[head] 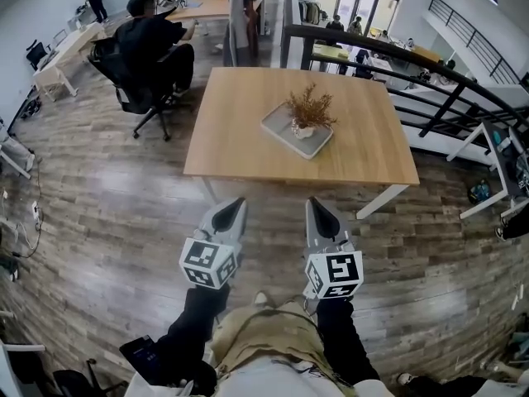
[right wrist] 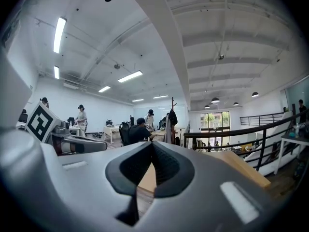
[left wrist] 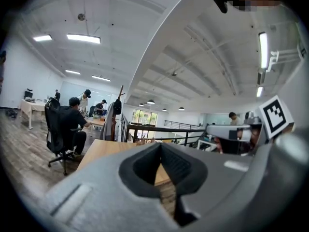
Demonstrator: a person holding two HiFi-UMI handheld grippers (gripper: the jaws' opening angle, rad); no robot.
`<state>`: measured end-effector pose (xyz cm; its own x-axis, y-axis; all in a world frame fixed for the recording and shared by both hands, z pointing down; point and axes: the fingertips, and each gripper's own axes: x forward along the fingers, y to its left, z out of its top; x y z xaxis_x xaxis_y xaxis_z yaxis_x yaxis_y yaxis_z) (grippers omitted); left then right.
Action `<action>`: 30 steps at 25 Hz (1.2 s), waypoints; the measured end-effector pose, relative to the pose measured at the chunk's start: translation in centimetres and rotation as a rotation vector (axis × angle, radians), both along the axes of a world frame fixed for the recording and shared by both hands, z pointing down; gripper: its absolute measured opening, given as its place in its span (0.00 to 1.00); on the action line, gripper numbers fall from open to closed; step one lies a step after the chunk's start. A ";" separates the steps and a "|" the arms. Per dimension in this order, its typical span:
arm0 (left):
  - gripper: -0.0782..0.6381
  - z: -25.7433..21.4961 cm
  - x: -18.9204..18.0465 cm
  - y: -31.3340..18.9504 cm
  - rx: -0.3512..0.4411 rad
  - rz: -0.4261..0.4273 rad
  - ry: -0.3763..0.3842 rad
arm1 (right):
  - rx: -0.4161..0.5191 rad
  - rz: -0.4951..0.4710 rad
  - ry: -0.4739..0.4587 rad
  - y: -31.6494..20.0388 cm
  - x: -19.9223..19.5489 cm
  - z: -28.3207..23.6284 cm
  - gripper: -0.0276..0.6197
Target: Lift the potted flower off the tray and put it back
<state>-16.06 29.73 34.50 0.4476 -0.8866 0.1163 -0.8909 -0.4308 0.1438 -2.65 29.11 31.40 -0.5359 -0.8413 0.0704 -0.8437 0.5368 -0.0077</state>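
Fingers (left wrist: 91,197) pressed together at the tips with nothing between them, the left gripper (left wrist: 161,145) points out level across an open-plan office. The right gripper (right wrist: 152,143) matches it, its own fingers (right wrist: 231,197) closed tip to tip and empty. In the head view the pair sit side by side in the lower centre of the frame. They are held out in front of the person's body over the wooden floor (head: 116,222), short of the desk (head: 240,131) and touching nothing. That closed, parallel carry reads as an approach posture: nothing needs gripping yet, and both tools aim the same way.

Their target, the potted flower (head: 307,116), stands in its pale pot on the grey tray (head: 278,127), right of centre on the desk in the upper middle of the frame and well apart from both grippers. The tray lies at an angle to the desk edges, set in from the near edge, so the pot looks reachable from the person's side. The lift appears not to have begun, and the fingers would have to part before they could close round the pot. A seated person (head: 153,35) works in the upper left, and a dark railing (head: 286,48) runs towards the upper right, both away from the path.
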 end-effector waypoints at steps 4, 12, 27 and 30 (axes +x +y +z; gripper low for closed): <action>0.11 0.8 -1.4 0.2 -0.011 -0.002 0.007 | -0.006 -0.003 -0.001 0.1 -1.3 0.7 0.05; 0.11 1.7 -3.4 -0.2 -0.028 -0.012 0.024 | -0.017 0.008 0.016 -0.8 -2.4 1.4 0.05; 0.11 3.3 -3.5 -11.5 -0.035 -0.024 -0.005 | -0.023 0.045 -0.016 -12.9 -0.8 3.7 0.05; 0.11 3.1 -3.0 -16.1 -0.033 -0.033 -0.005 | -0.029 0.047 -0.014 -17.3 -0.1 3.9 0.05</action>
<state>-19.08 13.66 37.58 0.4173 -0.8966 0.1479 -0.9054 -0.3962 0.1525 -2.73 11.76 35.31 -0.4969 -0.8633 0.0878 -0.8677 0.4959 -0.0345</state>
